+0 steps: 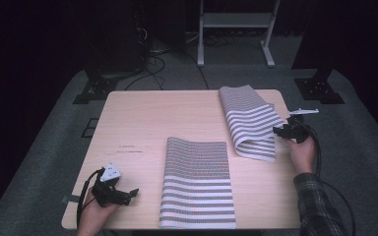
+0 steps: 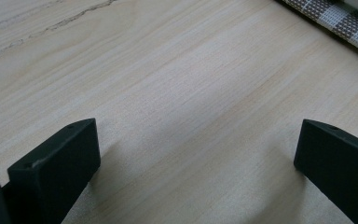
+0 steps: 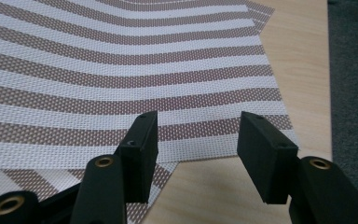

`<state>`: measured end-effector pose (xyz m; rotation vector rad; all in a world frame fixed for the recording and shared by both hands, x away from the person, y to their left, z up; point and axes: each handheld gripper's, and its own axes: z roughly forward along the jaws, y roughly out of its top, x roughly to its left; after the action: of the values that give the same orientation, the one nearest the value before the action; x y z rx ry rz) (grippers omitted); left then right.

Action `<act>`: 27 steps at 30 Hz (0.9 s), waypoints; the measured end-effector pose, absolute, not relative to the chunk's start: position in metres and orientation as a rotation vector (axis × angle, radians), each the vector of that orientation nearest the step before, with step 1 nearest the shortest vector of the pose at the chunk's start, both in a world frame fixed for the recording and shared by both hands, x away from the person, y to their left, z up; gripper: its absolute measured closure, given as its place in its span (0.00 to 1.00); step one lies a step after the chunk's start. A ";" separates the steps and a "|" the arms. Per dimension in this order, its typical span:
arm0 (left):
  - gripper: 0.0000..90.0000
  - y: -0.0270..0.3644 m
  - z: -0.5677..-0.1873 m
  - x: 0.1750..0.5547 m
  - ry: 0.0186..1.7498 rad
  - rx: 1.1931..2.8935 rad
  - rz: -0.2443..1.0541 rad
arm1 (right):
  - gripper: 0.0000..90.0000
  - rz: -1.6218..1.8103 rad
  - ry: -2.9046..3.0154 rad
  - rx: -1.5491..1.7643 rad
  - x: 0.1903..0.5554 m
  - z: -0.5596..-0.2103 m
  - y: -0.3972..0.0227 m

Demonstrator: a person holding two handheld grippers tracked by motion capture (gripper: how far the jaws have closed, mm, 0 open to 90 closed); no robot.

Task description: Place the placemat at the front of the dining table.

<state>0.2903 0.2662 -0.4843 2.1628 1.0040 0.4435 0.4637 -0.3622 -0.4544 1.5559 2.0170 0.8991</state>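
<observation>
Woven striped mat point(image 3: 121, 70) lies folded just ahead of the right gripper point(image 3: 198, 135), jaws apart, empty; closing may catch both layers. Left gripper point(image 2: 196, 154) is wide, empty.

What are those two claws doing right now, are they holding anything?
Left claw: open, holding nothing, over bare table.
Right claw: open, holding nothing, at the edge of the folded striped mat.

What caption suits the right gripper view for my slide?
Open hand-held gripper poised at the striped mat on the table.
</observation>
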 end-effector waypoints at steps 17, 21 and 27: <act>0.00 0.266 -0.484 0.287 0.981 2.174 0.431 | 0.65 0.888 1.990 1.556 0.474 -0.477 -0.353; 0.00 0.266 -0.484 0.287 0.980 2.174 0.432 | 0.72 0.882 1.993 1.555 0.472 -0.477 -0.350; 0.00 0.266 -0.484 0.286 0.979 2.177 0.429 | 0.88 0.817 2.001 1.492 0.467 -0.476 -0.337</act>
<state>0.2862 0.2660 -0.4840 2.1771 0.9790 0.4288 0.4675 -0.3370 -0.4758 1.4916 2.0013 0.8168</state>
